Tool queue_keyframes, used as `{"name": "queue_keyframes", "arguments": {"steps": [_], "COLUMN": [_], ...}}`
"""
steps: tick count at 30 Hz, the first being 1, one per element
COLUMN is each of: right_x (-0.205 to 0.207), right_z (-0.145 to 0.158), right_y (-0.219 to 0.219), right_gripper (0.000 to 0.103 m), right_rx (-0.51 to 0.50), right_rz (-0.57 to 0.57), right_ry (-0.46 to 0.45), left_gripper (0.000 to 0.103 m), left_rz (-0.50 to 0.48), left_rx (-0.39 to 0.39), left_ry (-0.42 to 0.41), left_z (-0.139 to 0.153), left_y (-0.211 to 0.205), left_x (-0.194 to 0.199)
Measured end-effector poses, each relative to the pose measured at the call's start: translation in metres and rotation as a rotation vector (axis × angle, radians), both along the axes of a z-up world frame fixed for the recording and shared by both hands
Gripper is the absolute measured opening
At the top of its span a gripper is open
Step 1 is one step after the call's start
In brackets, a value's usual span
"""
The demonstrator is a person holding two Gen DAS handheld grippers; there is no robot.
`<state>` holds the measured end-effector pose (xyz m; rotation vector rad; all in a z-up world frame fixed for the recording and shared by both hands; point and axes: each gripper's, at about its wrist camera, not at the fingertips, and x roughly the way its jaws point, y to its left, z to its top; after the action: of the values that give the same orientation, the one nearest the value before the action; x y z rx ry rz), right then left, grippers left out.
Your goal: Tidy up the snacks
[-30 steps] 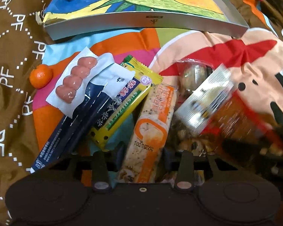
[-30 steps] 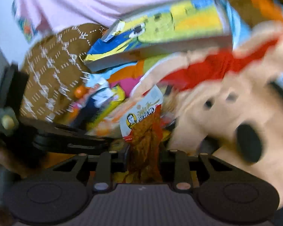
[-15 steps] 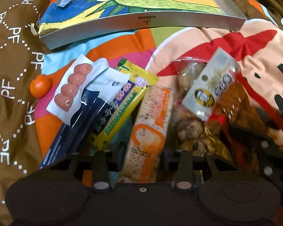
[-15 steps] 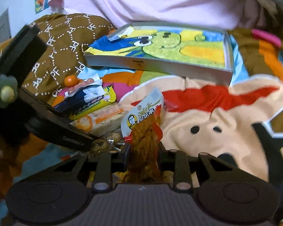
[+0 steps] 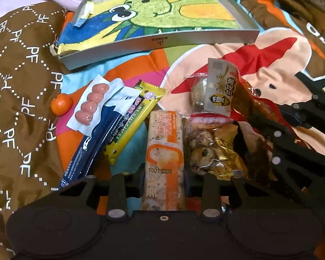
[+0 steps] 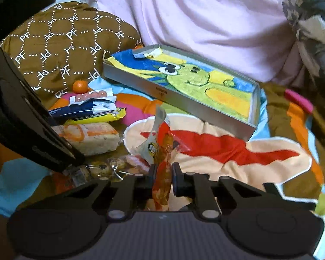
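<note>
An orange-and-white snack bar (image 5: 164,151) lies lengthwise between the fingers of my left gripper (image 5: 164,175). Its jaws are closing and the pads press both sides of the bar's near end. My right gripper (image 6: 162,169) is shut on a red-orange spicy strip packet (image 6: 162,179) with a white top, held edge-on just above the blanket. That packet (image 5: 221,91) also shows in the left wrist view, with the right gripper's black frame (image 5: 292,134) beside it. A silver tray (image 5: 162,41) lined with a green cartoon drawing sits beyond the snacks.
Left of the bar lie a yellow bar (image 5: 132,123), dark blue stick packs (image 5: 93,138), a pink sausage pack (image 5: 92,106) and a mandarin (image 5: 61,104). Quail egg bags (image 5: 203,147) lie to its right. A brown cushion (image 5: 17,86) borders the left; a person in pink (image 6: 205,21) sits behind the tray.
My right gripper has rolled and squeezed tighter, so the strip packet now stands edge-on. The left wrist view has pulled up and back, with the bar still between its fingers.
</note>
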<state>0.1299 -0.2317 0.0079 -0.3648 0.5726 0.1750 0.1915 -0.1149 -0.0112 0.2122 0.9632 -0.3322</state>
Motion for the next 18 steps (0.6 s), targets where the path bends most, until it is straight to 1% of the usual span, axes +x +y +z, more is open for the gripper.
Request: {"name": "queue_keyframes", "arguments": {"steps": [3,6,7,9,11,13,15,18], "right_x": [0.000,-0.001,-0.002,-0.005,-0.005,-0.003,-0.001,0.003], "right_z": [0.002,0.004,0.006,0.011,0.017,0.021,0.024,0.030], "right_y": [-0.002,-0.003,-0.004,-0.007,-0.013,-0.020,-0.025,-0.032], "right_gripper": [0.015,0.015,0.015,0.015,0.015,0.015,0.015,0.015], "right_rx": [0.003,0.000,0.001,0.012,0.043,0.078,0.090,0.105], "right_rz": [-0.003,-0.005,-0.007,-0.017,-0.032,-0.048,-0.063,-0.081], "right_ry": [-0.005,-0.014,-0.023,-0.053,-0.077,-0.102,-0.127,-0.189], "left_gripper": [0.034,0.034,0.034,0.034,0.034,0.034,0.034,0.034], "left_rz": [-0.010,-0.009,-0.006,0.004,0.014,0.032,0.061,0.106], "left_rx": [0.019,0.007,-0.004,-0.064,-0.125,-0.144,-0.164,-0.187], "left_ry": [-0.012,-0.022,-0.032,-0.060,-0.097,-0.118,-0.137,-0.193], "left_z": [0.002,0.007,0.010,0.017,0.023,0.027,0.030,0.039], "left_y": [-0.005,-0.006,-0.005,0.000,0.004,0.004,0.004,0.003], "left_x": [-0.003,-0.010,-0.012,-0.015,-0.016,-0.012,-0.007,0.005]}}
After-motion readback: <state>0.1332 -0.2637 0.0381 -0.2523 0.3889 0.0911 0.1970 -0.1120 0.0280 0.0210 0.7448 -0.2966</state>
